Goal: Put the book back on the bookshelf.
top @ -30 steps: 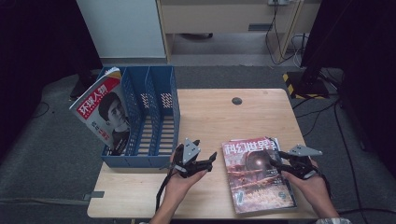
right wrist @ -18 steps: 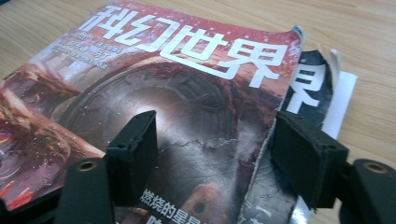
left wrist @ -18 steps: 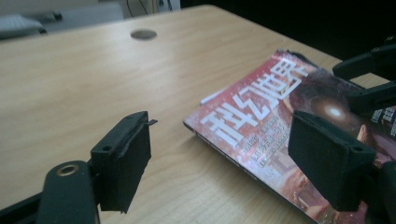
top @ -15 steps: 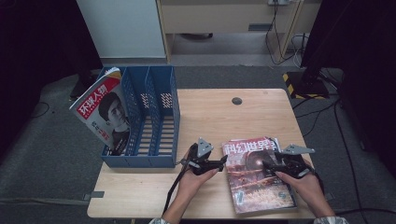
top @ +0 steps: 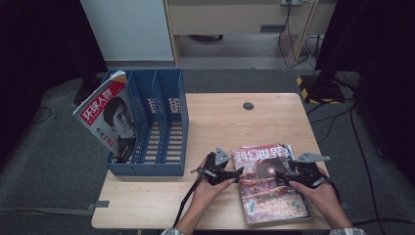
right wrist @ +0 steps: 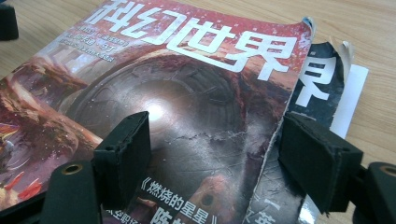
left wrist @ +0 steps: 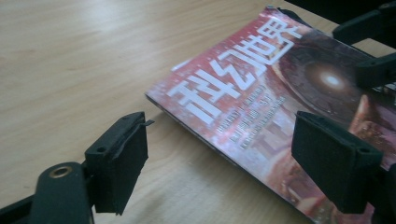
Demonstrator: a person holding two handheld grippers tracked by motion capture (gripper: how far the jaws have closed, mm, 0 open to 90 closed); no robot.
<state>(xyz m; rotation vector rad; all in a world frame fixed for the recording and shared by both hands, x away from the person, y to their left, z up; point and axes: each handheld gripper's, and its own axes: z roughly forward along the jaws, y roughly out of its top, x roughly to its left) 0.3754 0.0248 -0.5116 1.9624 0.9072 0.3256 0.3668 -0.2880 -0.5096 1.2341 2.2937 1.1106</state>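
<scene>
Risk here, I'd say, is grabbing just the worn top cover: the magazine lies flat on a second one at the tabletop's near right corner, so the curled right edge could tear or the lower copy get dragged along. Left gripper sits at its left edge, right gripper over the cover, both with fingers spread, holding nothing. Tabletop is pale wood, slick-looking. Blue rack at the left edge, dim room, cables on grey floor.

- second magazine mostly hidden under the red magazine, title cut off
- red magazine runs off left gripper view's right edge
- small cover print unreadable in high view
</scene>
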